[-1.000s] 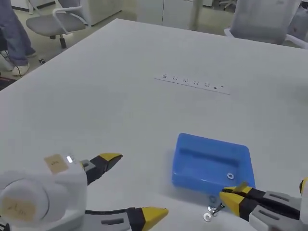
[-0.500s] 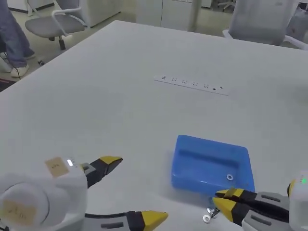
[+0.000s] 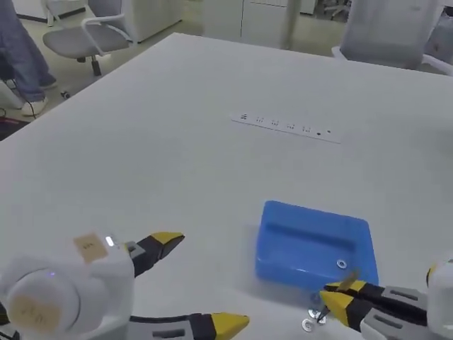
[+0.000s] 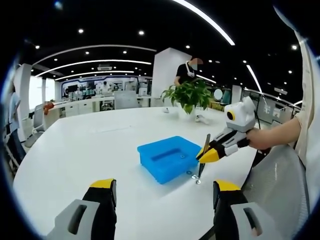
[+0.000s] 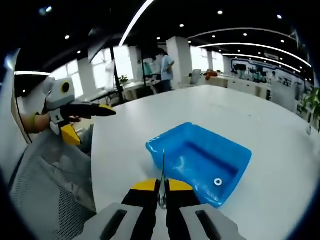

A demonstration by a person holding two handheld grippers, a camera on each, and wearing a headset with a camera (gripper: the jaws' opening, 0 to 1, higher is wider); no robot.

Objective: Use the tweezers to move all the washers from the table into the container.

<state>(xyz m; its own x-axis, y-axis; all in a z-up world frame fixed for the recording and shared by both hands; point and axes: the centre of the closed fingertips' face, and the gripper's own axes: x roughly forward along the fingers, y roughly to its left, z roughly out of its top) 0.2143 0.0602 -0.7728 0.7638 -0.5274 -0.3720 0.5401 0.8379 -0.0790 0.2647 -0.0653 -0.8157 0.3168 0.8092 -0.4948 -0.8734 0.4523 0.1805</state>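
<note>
The blue container (image 3: 311,241) stands near the table's front edge with one washer (image 3: 341,265) inside it. Two or three more washers (image 3: 308,325) lie on the table just in front of its near wall. My right gripper (image 3: 333,296) is shut on the tweezers (image 3: 323,309), whose tips point down at those loose washers. In the right gripper view the tweezers (image 5: 163,165) stick up from the shut jaws toward the container (image 5: 200,157). My left gripper (image 3: 198,283) hovers open and holds nothing, left of the container. The left gripper view takes in the container (image 4: 167,156), the right gripper (image 4: 209,155) and the washers (image 4: 195,177).
A flat power strip (image 3: 287,127) lies across the middle of the table (image 3: 177,142). Office chairs (image 3: 78,32) and a person's legs (image 3: 21,49) are beyond the far left edge. A potted plant (image 4: 187,97) stands on a distant table.
The head view has shifted slightly. My right gripper with the tweezers has stayed over the loose washers, with only small moves. The left gripper has held its place.
</note>
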